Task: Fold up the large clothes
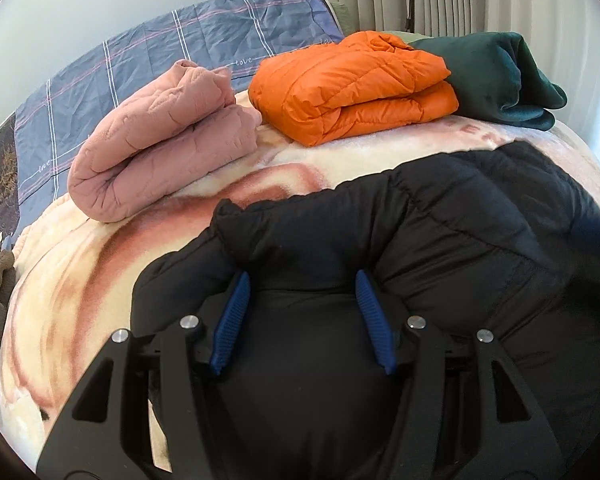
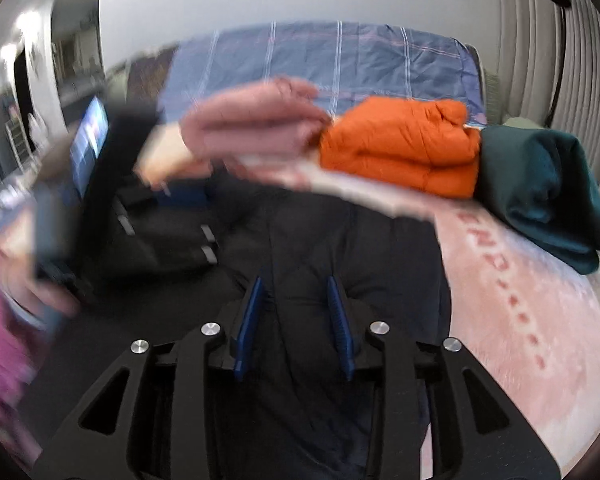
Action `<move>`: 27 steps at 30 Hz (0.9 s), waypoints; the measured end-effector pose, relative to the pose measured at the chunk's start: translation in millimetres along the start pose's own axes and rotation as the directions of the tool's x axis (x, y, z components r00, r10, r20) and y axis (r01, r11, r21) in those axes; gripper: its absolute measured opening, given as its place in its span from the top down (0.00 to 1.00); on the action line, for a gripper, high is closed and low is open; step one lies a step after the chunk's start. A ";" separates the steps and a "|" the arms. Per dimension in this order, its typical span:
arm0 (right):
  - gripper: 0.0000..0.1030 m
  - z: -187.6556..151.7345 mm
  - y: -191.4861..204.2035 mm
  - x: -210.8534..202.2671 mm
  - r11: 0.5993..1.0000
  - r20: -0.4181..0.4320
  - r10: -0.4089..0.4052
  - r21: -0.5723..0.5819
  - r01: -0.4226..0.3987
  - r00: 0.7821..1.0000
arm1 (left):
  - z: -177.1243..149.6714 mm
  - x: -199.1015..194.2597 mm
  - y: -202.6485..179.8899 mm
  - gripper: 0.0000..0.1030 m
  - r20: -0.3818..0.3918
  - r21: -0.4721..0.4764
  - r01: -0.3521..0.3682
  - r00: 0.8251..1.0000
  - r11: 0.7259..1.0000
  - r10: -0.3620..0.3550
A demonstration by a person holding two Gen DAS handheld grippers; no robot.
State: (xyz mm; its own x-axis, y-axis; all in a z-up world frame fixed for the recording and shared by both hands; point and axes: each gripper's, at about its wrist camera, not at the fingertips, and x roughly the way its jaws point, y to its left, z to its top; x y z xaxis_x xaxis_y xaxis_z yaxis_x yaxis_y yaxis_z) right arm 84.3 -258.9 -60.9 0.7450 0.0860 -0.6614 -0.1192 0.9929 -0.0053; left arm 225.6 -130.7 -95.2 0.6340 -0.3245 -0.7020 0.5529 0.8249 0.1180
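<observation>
On the bed's floral blanket [image 1: 80, 280], a black puffer jacket [image 1: 440, 240] spread in front; left tool [image 1: 302, 280] gaping wide, pressed onto the padding — nothing pinched; right tool [image 2: 296, 284] parted over the same jacket, blurred; behind, folded pink [image 1: 160, 140], orange [image 1: 352, 88] and dark green [image 1: 500, 72] garments in a row.

folded garments [image 1: 352, 88] behind jacket [image 1: 420, 248], on blanket [image 1: 80, 280]

Matt quilted black jacket [image 1: 440, 240], fleecy blanket [image 1: 80, 280]
</observation>
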 end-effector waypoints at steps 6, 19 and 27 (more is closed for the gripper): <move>0.66 -14.1 -4.4 11.3 0.998 -0.002 0.014 0.065 -0.014 1.000 | -1.0 0.1 -0.6 0.45 0.007 0.007 -0.003 1.000 1.000 0.003; 0.13 -28.6 -85.6 -3.3 0.890 -0.077 0.182 0.436 -0.131 0.980 | -2.4 -3.6 0.6 0.45 0.020 0.002 0.001 1.000 1.000 -0.001; 0.13 -43.7 -100.5 11.0 0.736 -0.015 0.413 0.595 -0.324 0.911 | -2.0 -3.8 2.3 0.45 0.023 -0.007 0.013 1.000 1.000 -0.013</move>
State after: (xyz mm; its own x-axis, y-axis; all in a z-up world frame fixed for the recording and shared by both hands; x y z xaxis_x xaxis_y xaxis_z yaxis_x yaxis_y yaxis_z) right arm 75.8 -361.3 -100.5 0.6198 0.4867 -0.6156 0.0611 0.7521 0.6562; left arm 223.5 -126.7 -93.7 0.6393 -0.3454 -0.6870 0.5573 0.8237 0.1045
